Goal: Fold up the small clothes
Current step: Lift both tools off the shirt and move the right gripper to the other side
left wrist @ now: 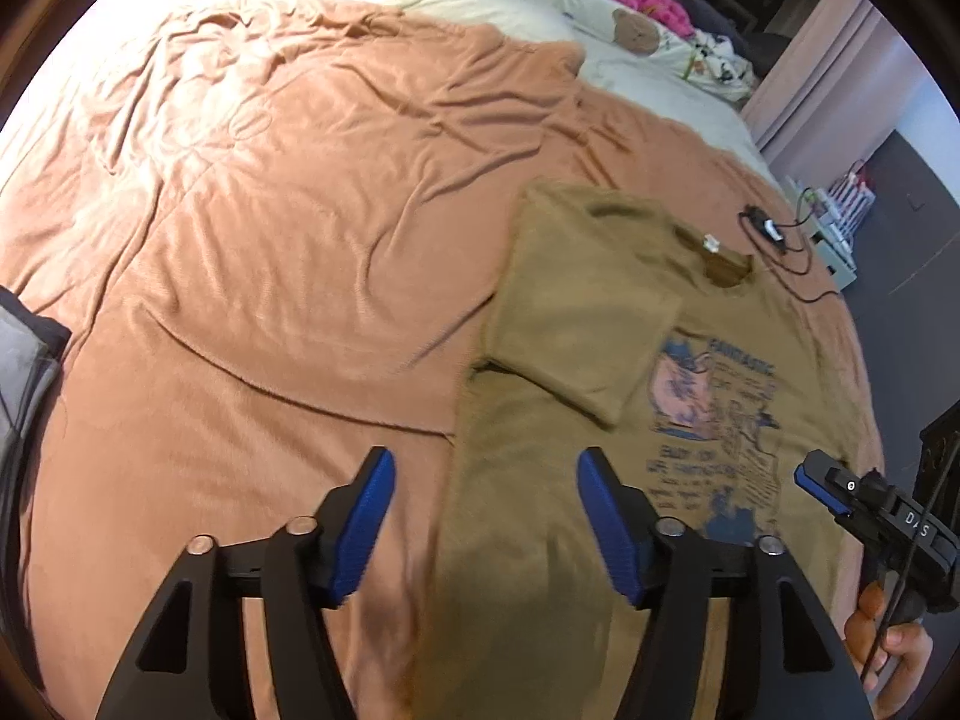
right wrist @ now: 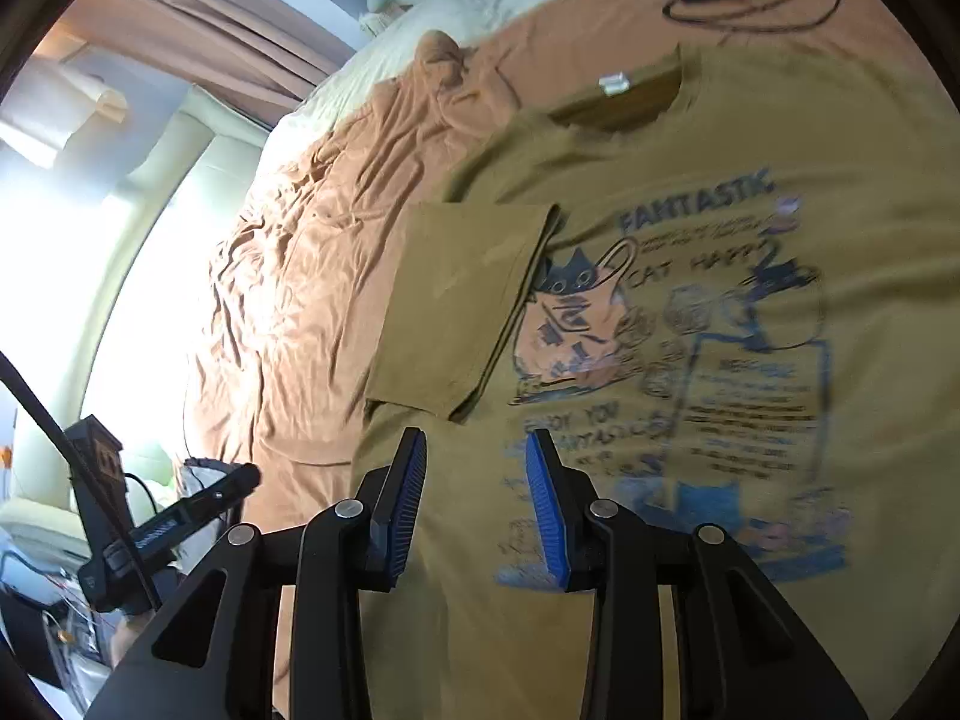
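Shirt (left wrist: 600, 396) on bed (left wrist: 240, 240) | left side with sleeve (right wrist: 456, 306) folded in | right side, final folds remain | left tongs (left wrist: 486, 528) released, empty | right tongs (right wrist: 477, 504) parted, empty

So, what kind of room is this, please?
Most likely a bedroom in a home. The olive T-shirt lies on a wide bed with a rumpled orange blanket, soft toys sit near the far end, and curtains hang beside it.
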A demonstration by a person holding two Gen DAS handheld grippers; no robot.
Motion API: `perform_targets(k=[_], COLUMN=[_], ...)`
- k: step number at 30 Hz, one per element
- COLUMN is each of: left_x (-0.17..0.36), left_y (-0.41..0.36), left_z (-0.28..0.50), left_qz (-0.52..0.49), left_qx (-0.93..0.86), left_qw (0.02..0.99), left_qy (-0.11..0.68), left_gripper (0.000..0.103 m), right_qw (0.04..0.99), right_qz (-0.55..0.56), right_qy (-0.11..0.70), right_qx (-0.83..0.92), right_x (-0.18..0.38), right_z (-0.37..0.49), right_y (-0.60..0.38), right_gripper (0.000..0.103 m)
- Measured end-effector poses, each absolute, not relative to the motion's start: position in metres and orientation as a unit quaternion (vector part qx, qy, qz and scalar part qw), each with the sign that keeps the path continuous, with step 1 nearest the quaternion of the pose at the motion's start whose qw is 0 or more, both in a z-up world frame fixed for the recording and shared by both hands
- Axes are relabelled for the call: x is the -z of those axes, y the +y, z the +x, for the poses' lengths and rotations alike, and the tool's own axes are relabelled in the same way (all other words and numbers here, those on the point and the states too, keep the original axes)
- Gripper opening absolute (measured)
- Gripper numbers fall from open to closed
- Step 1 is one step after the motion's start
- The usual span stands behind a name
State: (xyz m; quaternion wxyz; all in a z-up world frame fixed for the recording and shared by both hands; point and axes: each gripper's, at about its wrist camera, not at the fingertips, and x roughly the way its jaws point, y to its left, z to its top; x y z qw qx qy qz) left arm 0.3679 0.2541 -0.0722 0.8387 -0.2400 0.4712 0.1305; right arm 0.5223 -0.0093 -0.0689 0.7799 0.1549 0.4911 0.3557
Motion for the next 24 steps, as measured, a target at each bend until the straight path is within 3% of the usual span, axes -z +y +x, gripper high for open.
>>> perform_targets(k=[4,7,9,11,24], left_x=[0.054,0.044,0.039,0.034,0.004], left_y=[0.234,0.220,0.212,0.202,0.140], left_z=[0.354,0.345,0.341,0.338,0.330], left_qz=[-0.229,-0.217,-0.209,-0.204,-0.178], left_qx=[-0.124,-0.120,-0.120,-0.110,-0.058], left_qw=[0.854,0.863,0.868,0.874,0.901], left_qy=[0.451,0.440,0.434,0.427,0.391], left_gripper=[0.083,0.088,0.089,0.090,0.090], right_qw=[0.800,0.812,0.819,0.823,0.873], right_qz=[0.129,0.108,0.095,0.082,0.020], right_qy=[0.465,0.449,0.441,0.442,0.410], right_qx=[-0.358,-0.357,-0.354,-0.347,-0.263], right_x=[0.049,0.040,0.034,0.029,-0.016], right_z=[0.505,0.493,0.486,0.479,0.439], right_y=[-0.027,-0.045,-0.060,-0.073,-0.133], right_gripper=[0.053,0.058,0.062,0.075,0.103])
